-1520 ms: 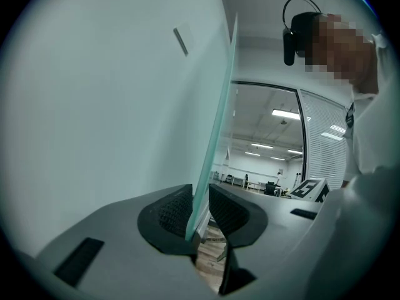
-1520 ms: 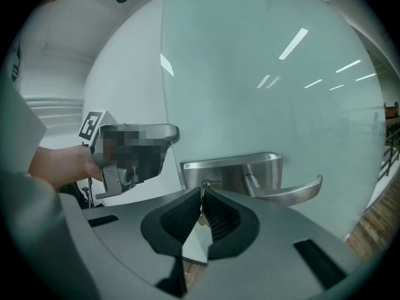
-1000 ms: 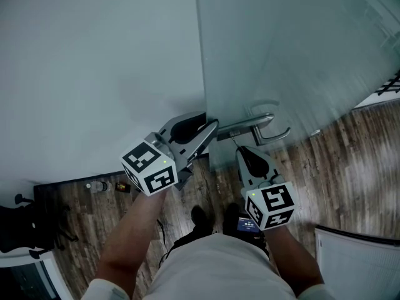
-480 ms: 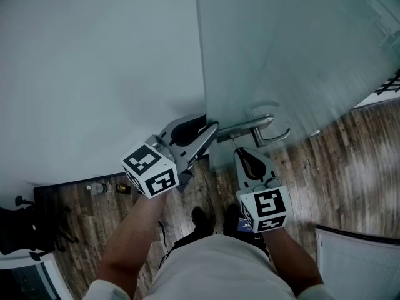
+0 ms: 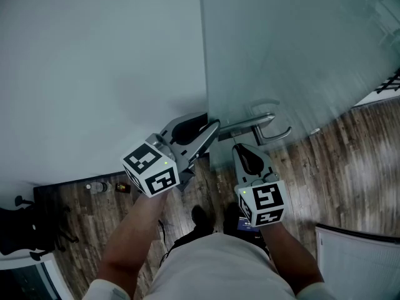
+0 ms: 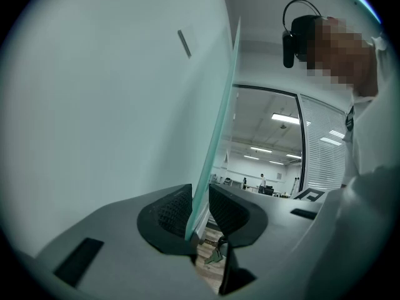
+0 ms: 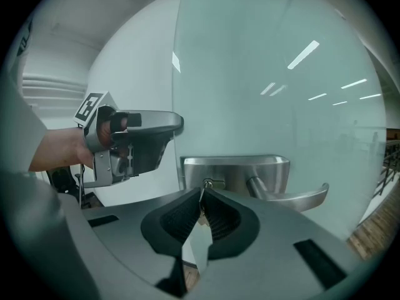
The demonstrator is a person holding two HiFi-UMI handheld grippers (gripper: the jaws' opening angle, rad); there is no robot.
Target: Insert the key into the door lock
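**While the door is held: key at the lock**

As seen from beside the person, the items are these.

1. Glass door [image 5: 281, 55]: frosted, filling the upper right of the head view. Its free edge runs down the middle of the frame, against a pale wall [image 5: 94, 74] at the left.
2. Left gripper [image 5: 209, 124]: lies level at the middle of the head view, with its marker cube [image 5: 150, 169] toward the lower left. In the left gripper view its jaws are narrowed onto the door's edge, one ribbed pad on each face of the glass.
3. Right gripper [image 7: 201, 194]: sits just below and right of the left one in the head view, tilted slightly downward. Its jaws are pinched together on the key.
4. Key [image 7: 200, 202]: a thin blade standing on edge between the right pads. Its tip is at the keyhole [image 7: 207, 184], and I cannot tell how far in it sits.
5. Lock plate [image 7: 234, 170]: brushed metal, at the centre of the right gripper view and close to the door's edge.
6. Lever handle [image 7: 294, 197]: projects from the plate toward the right of that frame.
7. Wood-pattern floor [image 5: 350, 161]: lower right of the head view.
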